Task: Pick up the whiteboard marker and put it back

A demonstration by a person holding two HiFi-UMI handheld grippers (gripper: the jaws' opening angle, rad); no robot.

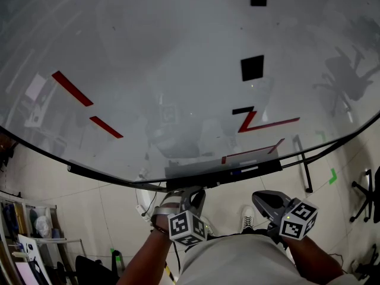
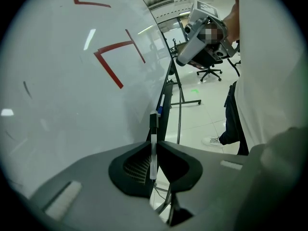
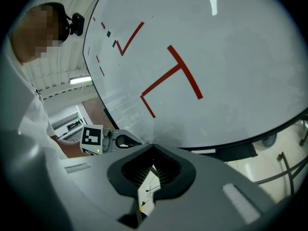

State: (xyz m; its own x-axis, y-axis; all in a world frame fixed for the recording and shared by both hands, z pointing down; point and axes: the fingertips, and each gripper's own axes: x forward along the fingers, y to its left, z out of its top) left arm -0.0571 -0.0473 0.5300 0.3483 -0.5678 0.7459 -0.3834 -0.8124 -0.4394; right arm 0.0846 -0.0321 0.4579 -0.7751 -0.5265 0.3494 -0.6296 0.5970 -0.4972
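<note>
One whiteboard marker [image 2: 153, 129] sits clamped in left gripper [image 2: 154, 147].

head view steeply down, gripper views share whiteboard [image 1: 178, 52]

In the left gripper view, the marker [image 2: 153, 150] is partly covered by the left gripper's [image 2: 155, 143] pads. A blue item [image 2: 159, 110] on the tray [image 2: 166, 99] is too small to be told. In the head view, the whiteboard [image 1: 178, 70] is cut off by the top and side edges. The marker cannot be made out there, and both forearms are cut off at the bottom edge.
</note>
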